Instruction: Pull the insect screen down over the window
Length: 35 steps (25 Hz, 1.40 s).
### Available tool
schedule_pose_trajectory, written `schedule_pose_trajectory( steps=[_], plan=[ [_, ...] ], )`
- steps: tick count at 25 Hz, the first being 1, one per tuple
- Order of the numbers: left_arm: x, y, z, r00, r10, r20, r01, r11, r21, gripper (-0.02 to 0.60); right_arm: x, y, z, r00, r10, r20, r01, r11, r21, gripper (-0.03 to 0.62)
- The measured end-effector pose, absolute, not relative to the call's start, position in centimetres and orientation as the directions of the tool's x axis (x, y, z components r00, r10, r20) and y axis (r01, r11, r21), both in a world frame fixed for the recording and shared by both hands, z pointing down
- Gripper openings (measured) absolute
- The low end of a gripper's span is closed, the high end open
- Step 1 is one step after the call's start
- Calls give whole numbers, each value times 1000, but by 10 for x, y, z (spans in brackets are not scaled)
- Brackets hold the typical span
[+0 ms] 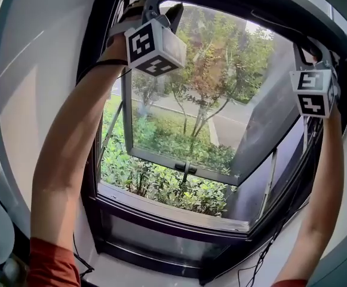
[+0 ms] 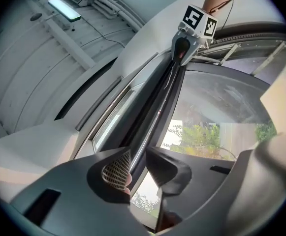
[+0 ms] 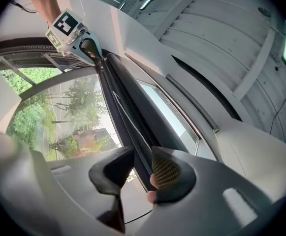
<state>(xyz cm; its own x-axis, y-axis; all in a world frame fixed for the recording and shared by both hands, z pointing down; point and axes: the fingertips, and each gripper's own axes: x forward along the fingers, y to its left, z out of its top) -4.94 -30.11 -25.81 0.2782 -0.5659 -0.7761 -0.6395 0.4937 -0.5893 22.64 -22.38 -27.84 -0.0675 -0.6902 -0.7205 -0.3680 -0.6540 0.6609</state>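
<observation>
The insect screen's dark pull bar (image 2: 155, 109) runs along the top of the window frame (image 1: 161, 211), rolled up high. My left gripper (image 2: 139, 170) is raised to the bar's left end (image 1: 161, 8). Its jaws stand apart, the bar's edge passes between them, and a gap shows beside the mesh pad (image 2: 118, 170). At the right end of the same bar (image 3: 125, 112) my right gripper (image 3: 143, 170) straddles it, also parted, with no pressing visible. Each gripper appears in the other's view, the right gripper (image 2: 181, 58) and the left gripper (image 3: 94, 53) far along the bar.
The glass sash (image 1: 185, 154) is tilted outward, propped on stays, with shrubs and trees beyond. White wall (image 1: 48, 70) flanks the window on the left. A ceiling with a strip lamp (image 2: 64, 9) lies overhead. Thin cables (image 1: 263, 262) hang below the sill.
</observation>
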Motion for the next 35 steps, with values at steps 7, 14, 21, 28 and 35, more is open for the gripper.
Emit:
schedule_pose_trajectory(
  steps=[7, 14, 21, 28, 35],
  plan=[
    [-59, -311, -284, 211, -625, -752, -535, 570, -624, 114, 235, -226, -292, -2, -697, -717, -244, -695, 676, 143],
    [-55, -324, -293, 177, -688, -704, -419, 594, -686, 141, 245, -234, -296, 63, -727, -684, -108, -686, 719, 173],
    [-53, -338, -296, 164, -703, -692, -376, 604, -703, 146, 251, -251, -291, 87, -754, -651, -40, -655, 754, 173],
    [-50, -344, -302, 113, -699, -706, -244, 669, -702, 146, 256, -263, -293, 110, -753, -648, 28, -650, 760, 173],
    [-49, -349, -301, 74, -696, -714, -184, 694, -696, 174, 257, -268, -290, 117, -758, -642, 52, -640, 766, 184]
  ],
)
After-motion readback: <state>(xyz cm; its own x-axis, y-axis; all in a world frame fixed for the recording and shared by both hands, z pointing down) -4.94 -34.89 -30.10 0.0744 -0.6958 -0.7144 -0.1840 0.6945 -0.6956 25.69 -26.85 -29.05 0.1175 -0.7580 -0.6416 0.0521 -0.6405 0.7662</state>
